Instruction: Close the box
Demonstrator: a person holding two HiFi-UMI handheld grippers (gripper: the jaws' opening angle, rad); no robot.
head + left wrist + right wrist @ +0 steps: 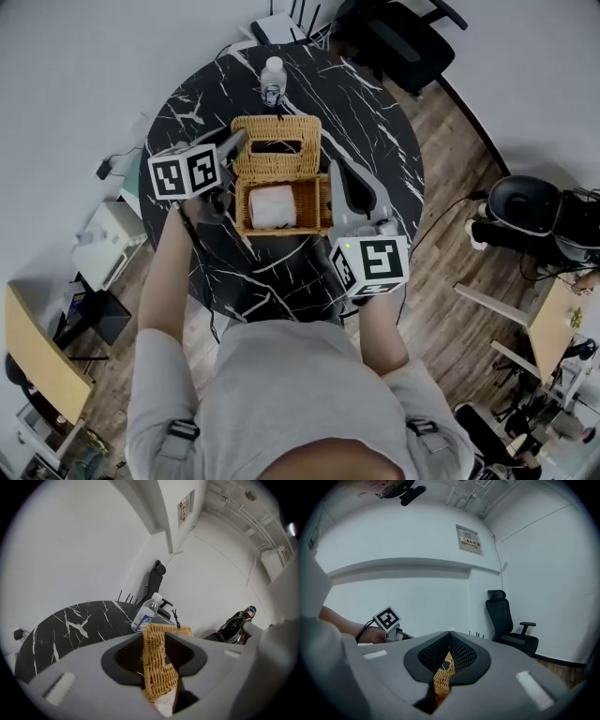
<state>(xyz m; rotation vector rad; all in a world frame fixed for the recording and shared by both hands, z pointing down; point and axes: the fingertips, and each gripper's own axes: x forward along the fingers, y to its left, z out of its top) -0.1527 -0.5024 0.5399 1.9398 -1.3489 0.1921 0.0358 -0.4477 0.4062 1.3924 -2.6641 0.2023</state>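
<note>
- The wicker box (281, 228) sat mid-tabletop (366, 122), open, with a white roll (274, 206) inside.
- Its lid (277, 145) lay swung back on the far side, toward a bottle (273, 80).
- The left gripper (234, 145) was at the lid's left edge. Its jaws were clamped on that edge, with the wicker panel standing upright between the pads.
- The right gripper (339, 178) lay just beside the box's right wall, pointing along it.
- Its jaws were together at the tips. Wicker showed through the narrow gap below them, though I couldn't tell whether they touched it.
</note>
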